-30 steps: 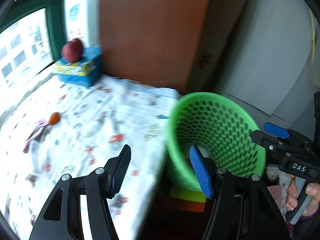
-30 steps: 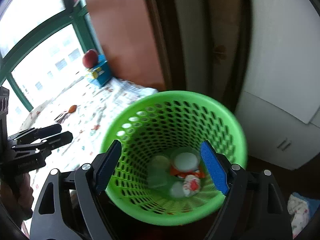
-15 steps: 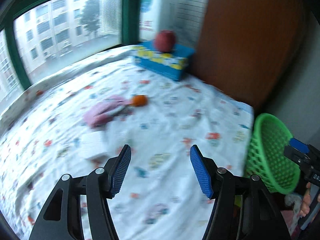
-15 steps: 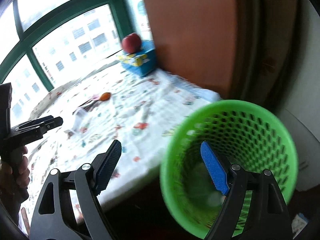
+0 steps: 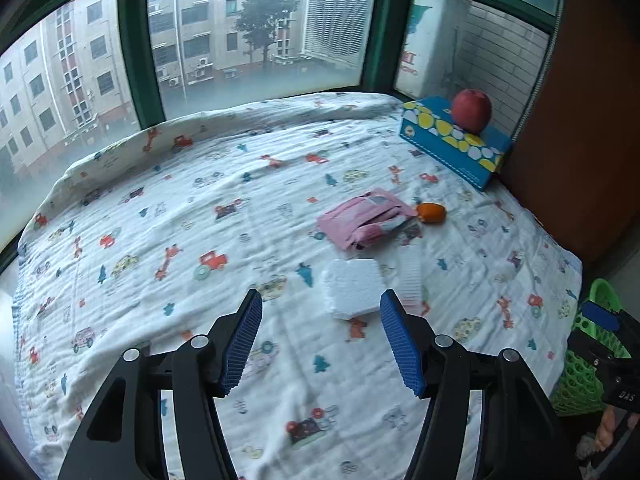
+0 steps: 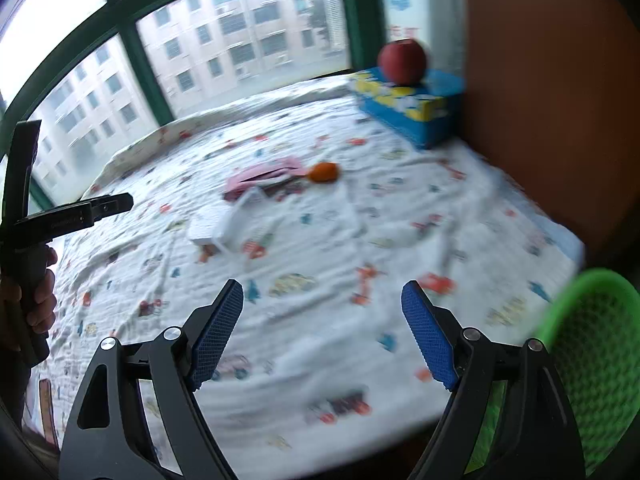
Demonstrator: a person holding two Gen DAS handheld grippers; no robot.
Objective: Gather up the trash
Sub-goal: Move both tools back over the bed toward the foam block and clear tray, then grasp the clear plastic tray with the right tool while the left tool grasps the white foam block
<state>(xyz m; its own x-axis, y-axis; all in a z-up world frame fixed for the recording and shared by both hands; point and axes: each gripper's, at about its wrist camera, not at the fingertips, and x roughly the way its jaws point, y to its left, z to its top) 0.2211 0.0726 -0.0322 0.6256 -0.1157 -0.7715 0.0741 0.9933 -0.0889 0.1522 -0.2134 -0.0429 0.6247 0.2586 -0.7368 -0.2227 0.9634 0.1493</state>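
Green mesh trash basket [image 6: 596, 356] sits off the bed's [image 5: 200, 208] edge at 4 o'clock. Left hand-held gripper [image 5: 320, 340] and right hand-held gripper [image 6: 322, 330] both gape, empty; white foam block [image 5: 352, 286] lies at 12 o'clock from the left's tips.

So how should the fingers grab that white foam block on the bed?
Probably from above, across its two side edges. The foam block lies flat on the blanket, a low squarish slab directly ahead of the open left gripper, with nothing lying on top of it, so one finger can likely come down each side.
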